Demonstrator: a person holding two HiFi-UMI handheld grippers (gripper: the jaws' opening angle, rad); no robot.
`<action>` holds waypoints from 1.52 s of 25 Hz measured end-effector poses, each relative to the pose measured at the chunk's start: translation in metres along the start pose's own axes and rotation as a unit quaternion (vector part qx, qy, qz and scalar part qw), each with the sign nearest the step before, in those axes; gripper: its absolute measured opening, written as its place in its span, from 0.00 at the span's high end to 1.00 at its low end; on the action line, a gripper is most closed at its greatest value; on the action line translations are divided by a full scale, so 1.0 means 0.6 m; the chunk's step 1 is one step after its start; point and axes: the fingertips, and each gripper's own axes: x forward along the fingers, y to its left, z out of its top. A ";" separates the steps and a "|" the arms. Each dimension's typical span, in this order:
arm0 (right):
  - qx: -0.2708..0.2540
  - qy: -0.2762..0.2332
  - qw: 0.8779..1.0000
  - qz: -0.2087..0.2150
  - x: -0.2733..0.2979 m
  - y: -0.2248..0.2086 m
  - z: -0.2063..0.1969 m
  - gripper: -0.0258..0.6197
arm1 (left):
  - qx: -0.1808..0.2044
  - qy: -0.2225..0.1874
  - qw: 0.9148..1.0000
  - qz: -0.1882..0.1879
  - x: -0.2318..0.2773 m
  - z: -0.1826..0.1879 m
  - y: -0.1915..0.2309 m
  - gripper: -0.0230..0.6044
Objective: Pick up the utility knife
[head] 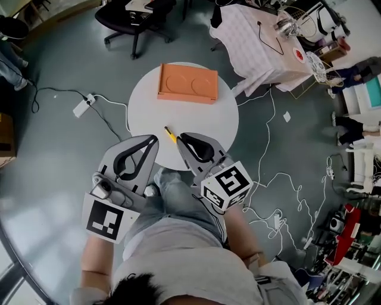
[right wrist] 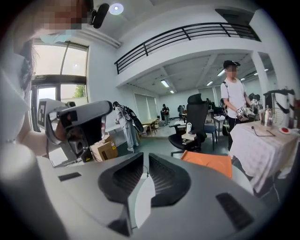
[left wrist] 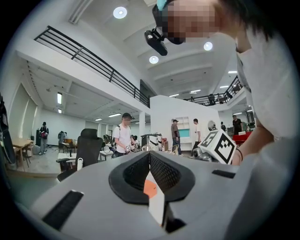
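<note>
Two hand-held grippers up over the near edge of the round white desk (head: pixel 208 122), neither holding anything.

Left hand-held gripper (head: pixel 155 140): its own view shows the black pads pressed together at the tips (left wrist: pixel 150 154), with only white desk and a bit of orange visible through the gap behind them.

Right hand-held gripper (head: pixel 182 138): its own view shows the tips almost together (right wrist: pixel 146 157), with a thin slit between them and nothing in it.

Utility knife (head: pixel 171 135): yellow body, dark end, lying flat on the near half of the desk and angled diagonally. In head view it sits between the two gripper tips, just beside the right one. Can't tell if they touch. Neither gripper view shows it.

Orange tray (head: pixel 187 83) sits at the far side of the desk, well apart from the knife. It also shows in the right gripper view (right wrist: pixel 208 164).

Floor: black office chair (head: pixel 137 18) beyond the desk, white power strip (head: pixel 81 107) with its cable to the left, second desk under a pale cloth (head: pixel 250 44) to the upper right.
</note>
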 end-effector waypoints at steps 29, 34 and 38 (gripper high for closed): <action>0.059 0.252 0.966 -0.012 0.161 -0.127 -0.352 0.85 | -0.059 0.051 0.997 0.017 0.082 -0.138 0.080 0.95; 0.049 0.284 0.957 -0.021 0.174 -0.133 -0.377 0.83 | -0.058 0.057 0.996 0.023 0.081 -0.145 0.092 0.95; 0.042 0.303 0.951 -0.031 0.181 -0.136 -0.394 0.84 | -0.060 0.059 0.996 0.026 0.077 -0.148 0.096 0.95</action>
